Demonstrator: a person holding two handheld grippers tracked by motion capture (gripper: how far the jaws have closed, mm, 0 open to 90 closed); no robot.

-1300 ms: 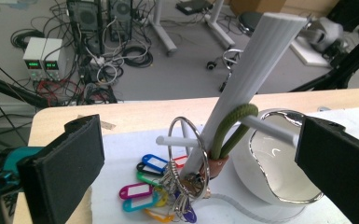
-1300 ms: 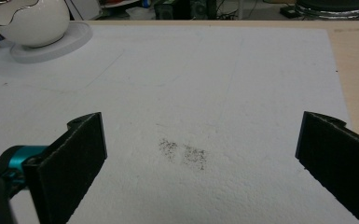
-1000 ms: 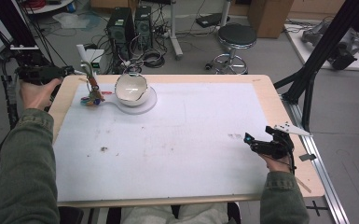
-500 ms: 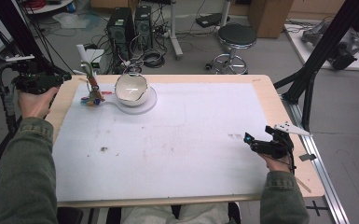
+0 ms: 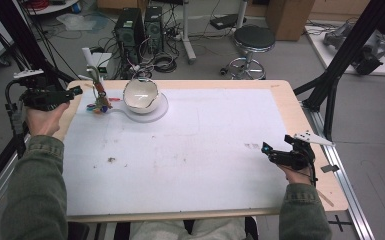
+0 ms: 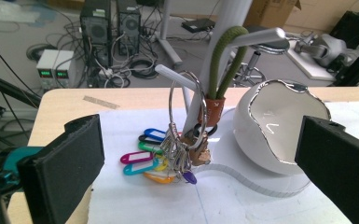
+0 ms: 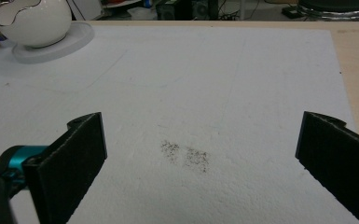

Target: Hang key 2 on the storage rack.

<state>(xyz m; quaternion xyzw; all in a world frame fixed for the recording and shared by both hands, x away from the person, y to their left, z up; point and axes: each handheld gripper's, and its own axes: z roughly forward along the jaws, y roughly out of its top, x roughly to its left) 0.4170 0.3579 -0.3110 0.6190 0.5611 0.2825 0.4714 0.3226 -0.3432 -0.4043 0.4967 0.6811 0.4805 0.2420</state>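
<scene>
The left gripper (image 5: 72, 91) has drawn back off the bench's (image 5: 285, 100) left edge, away from the key bunch (image 5: 100, 105).

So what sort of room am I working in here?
Most likely a lab or workshop, not a home. Desktop computer towers stand on the floor amid loose cables, a black metal frame surrounds the table, and a round stool stands beyond it.

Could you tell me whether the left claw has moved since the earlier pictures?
Yes. The left claw has drawn back off the table's left edge, away from the white egg-shaped bowl, which stays put.
</scene>
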